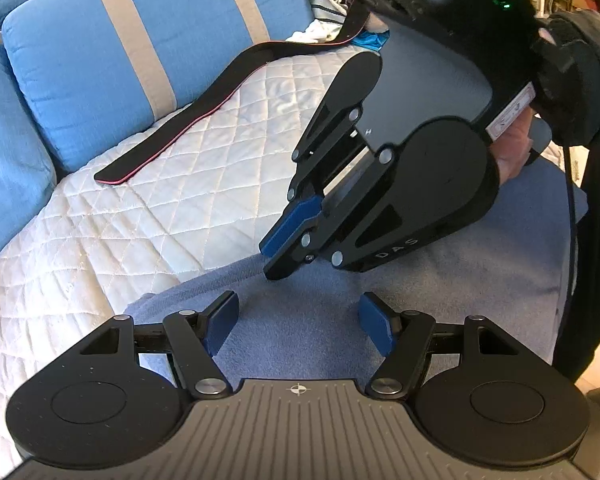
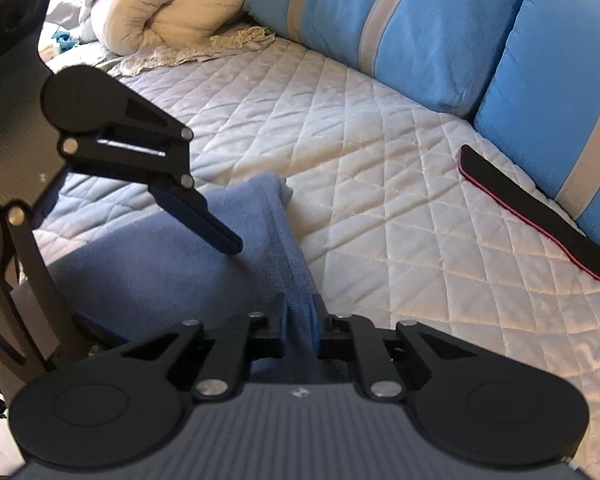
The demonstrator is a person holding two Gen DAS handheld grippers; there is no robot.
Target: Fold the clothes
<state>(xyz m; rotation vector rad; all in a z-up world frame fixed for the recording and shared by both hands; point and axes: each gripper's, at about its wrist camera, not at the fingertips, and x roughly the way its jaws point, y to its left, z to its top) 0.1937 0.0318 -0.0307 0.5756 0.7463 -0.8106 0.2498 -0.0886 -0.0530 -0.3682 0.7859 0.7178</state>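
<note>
1. The left hand-held gripper (image 1: 298, 326) stands released, its blue pads spread wide with nothing between them, hovering over the flat part of a blue garment (image 1: 340, 292).
2. The blue garment lies on a white quilted bed cover (image 1: 140, 208), directly below and ahead of the left hand-held gripper; its near part fills the space under both tools.
3. The right hand-held gripper (image 2: 299, 312) is clenched on a raised fold of the blue garment (image 2: 276, 216); the fabric runs as a narrow ridge between its pads and on ahead of them.
4. In the left wrist view the right hand-held gripper (image 1: 278, 258) comes in from the upper right, pointing down with its tips at the garment's far edge, just ahead of the left tool's open pads.
5. A gloved hand (image 1: 568, 80) in a dark sleeve grips the right tool's handle at the upper right of that view.
6. A long black strap with a pink edge (image 1: 204, 112) lies on the bed cover, well beyond the left hand-held gripper and to its left; from the right tool it lies far to the right (image 2: 540, 216).
7. Blue cushions with grey stripes (image 2: 400, 28) line the far side of the bed, beyond both tools.
8. A rolled cream duvet (image 2: 160, 8) sits ahead and left of the right hand-held gripper.
</note>
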